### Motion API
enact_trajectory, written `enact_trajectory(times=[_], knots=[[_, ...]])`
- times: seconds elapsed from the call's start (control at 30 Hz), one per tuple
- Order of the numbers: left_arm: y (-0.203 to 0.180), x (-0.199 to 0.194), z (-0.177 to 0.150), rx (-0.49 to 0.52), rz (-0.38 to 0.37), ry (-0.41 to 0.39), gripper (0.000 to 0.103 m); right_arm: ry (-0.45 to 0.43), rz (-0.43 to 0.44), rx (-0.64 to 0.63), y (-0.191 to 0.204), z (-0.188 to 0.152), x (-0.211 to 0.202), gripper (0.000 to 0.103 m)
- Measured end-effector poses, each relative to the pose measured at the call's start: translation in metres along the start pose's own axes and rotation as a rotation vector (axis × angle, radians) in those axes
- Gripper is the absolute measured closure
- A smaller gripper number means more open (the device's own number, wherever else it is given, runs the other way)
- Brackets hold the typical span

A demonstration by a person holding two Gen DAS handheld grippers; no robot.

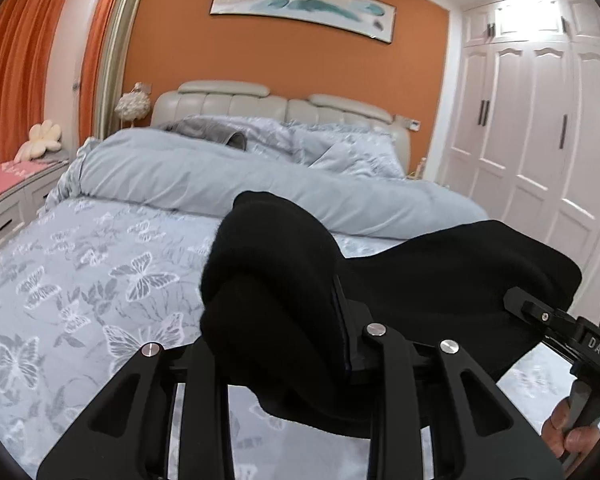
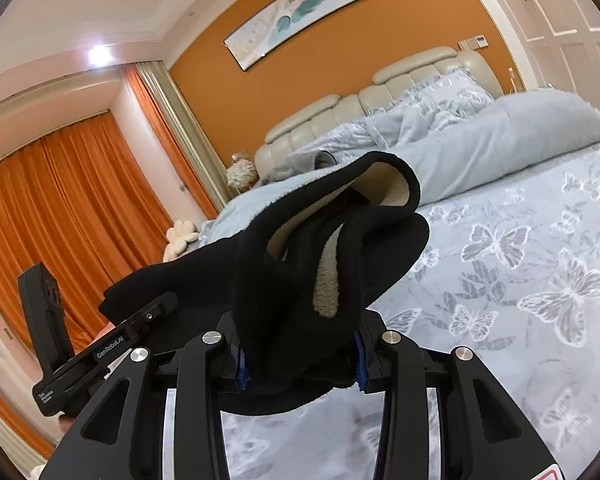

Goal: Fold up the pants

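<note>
The left gripper (image 1: 284, 344) clamps a bunched fold of black pants (image 1: 440, 272), held above the butterfly-print bed (image 1: 80, 280), while the right gripper (image 1: 518, 300) grips the cloth's right end.

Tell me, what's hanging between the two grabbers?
The black pants. In the left wrist view the cloth runs from the left gripper across to the right gripper, held up above the butterfly bedsheet. Both grippers pinch it.

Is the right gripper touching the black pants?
Touching. The right wrist view shows the right gripper clamped on the bunched black pants, blue pads pressing the fabric.
</note>
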State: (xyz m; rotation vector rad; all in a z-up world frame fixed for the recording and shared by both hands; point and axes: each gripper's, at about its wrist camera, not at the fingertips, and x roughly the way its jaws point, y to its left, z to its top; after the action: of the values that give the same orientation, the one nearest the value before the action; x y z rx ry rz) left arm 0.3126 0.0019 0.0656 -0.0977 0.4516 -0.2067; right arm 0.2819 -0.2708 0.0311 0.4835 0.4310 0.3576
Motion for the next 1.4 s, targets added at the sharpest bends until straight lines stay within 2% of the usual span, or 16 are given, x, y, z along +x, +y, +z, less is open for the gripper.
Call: enact_trajectory(times=[0.17,0.4,0.57,0.63,0.7,0.73,0.77,0.83,0.93,1.03,1.1,1.17,1.2,1.23,1.33,1.4], knots=[[0.014,0.048,-0.035,0.008,0.041,0.044,0.076,0.045,-0.025,0.008,-0.029,-0.029,0.046,0.067],[0.039,0.093,-0.093,-0.014,0.051,0.184,0.075,0.198,-0.1,0.008,-0.068,-0.09,0.09,0.065],[0.059,0.093,-0.128,-0.042,0.045,0.283,0.054,0.399,-0.152,0.043,-0.088,-0.111,0.088,0.044],[0.07,0.082,-0.131,-0.063,0.054,0.311,0.05,0.391,-0.204,0.06,-0.093,-0.104,0.067,0.039],[0.075,0.055,-0.12,-0.038,0.118,0.278,0.052,0.318,-0.269,0.039,-0.087,-0.084,0.039,0.035],[0.074,0.037,-0.105,-0.016,0.137,0.226,0.048,0.26,-0.288,0.018,-0.079,-0.073,0.027,0.041],[0.071,0.025,-0.092,-0.006,0.136,0.187,0.044,0.221,-0.276,-0.028,-0.063,-0.058,0.022,0.058],[0.057,0.013,-0.056,-0.006,0.121,0.114,0.029,0.222,-0.229,-0.091,-0.037,-0.039,0.034,0.079],[0.025,0.036,-0.021,0.024,0.117,0.099,0.025,0.254,-0.194,-0.133,-0.014,-0.025,0.088,0.082],[0.014,0.095,-0.017,0.007,0.128,0.211,0.023,0.268,-0.235,-0.116,-0.028,-0.028,0.13,0.082],[0.023,0.13,-0.028,-0.016,0.191,0.273,0.024,0.292,-0.301,-0.071,-0.061,-0.038,0.157,0.083],[0.05,0.172,-0.055,-0.031,0.296,0.356,0.024,0.335,-0.35,-0.003,-0.103,-0.053,0.176,0.098],[0.064,0.189,-0.071,-0.036,0.316,0.413,0.021,0.311,-0.303,0.042,-0.116,-0.053,0.174,0.098],[0.077,0.195,-0.082,-0.074,0.253,0.428,0.019,0.299,-0.26,0.109,-0.127,-0.05,0.17,0.103],[0.098,0.183,-0.086,-0.178,0.188,0.392,0.015,0.333,-0.221,0.154,-0.123,-0.04,0.153,0.103],[0.095,0.158,-0.08,-0.14,0.179,0.364,0.017,0.318,-0.233,0.127,-0.108,-0.038,0.118,0.074]])
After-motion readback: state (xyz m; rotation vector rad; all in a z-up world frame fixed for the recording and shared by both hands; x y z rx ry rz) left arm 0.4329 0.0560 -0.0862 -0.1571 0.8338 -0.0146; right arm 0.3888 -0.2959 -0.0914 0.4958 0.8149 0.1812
